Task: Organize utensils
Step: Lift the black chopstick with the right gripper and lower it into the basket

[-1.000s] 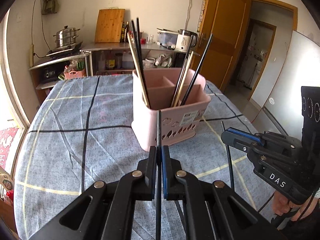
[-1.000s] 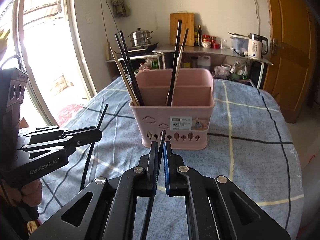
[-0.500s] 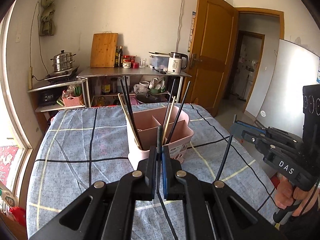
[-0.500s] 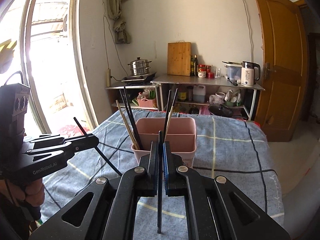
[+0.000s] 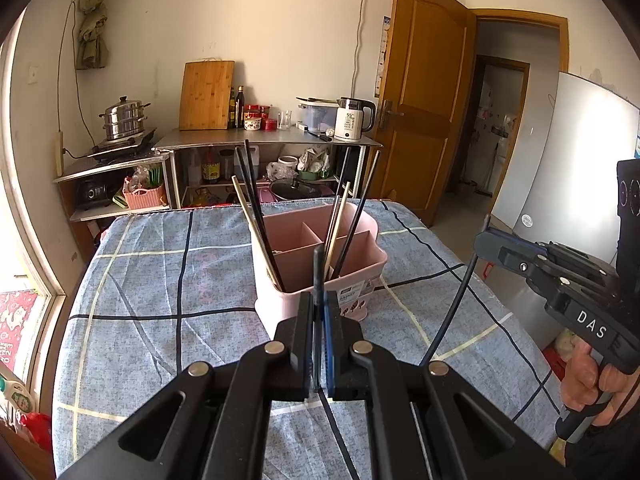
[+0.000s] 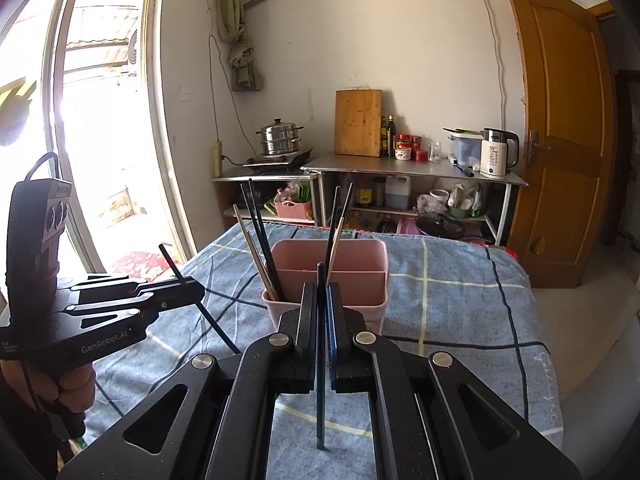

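- While both grippers hover above the blue checked tablecloth (image 5: 160,280), the widest free room lies at lower left of the left wrist view and lower right of the right wrist view; the cloth's far edge sits just behind the caddy, and its right edge drops to the floor.
- Sitting at frame centre in both views, the pink utensil caddy (image 5: 360,268) looks light, so a chopstick jabbed against its rim or divider could tip or slide it.
- Already leaning in its compartments, the stored chopsticks (image 5: 256,208) fan outward; a careless entry could hit them and lever them out.
- With its jaws pressed together on a black chopstick (image 5: 318,276), the left gripper (image 5: 319,308) grips near the stick's top end, so the long free length below could swing or slip.
- Likewise clamped on its own black chopstick (image 6: 320,360), the right gripper (image 6: 320,304) is close enough to the other that the two sticks could cross.
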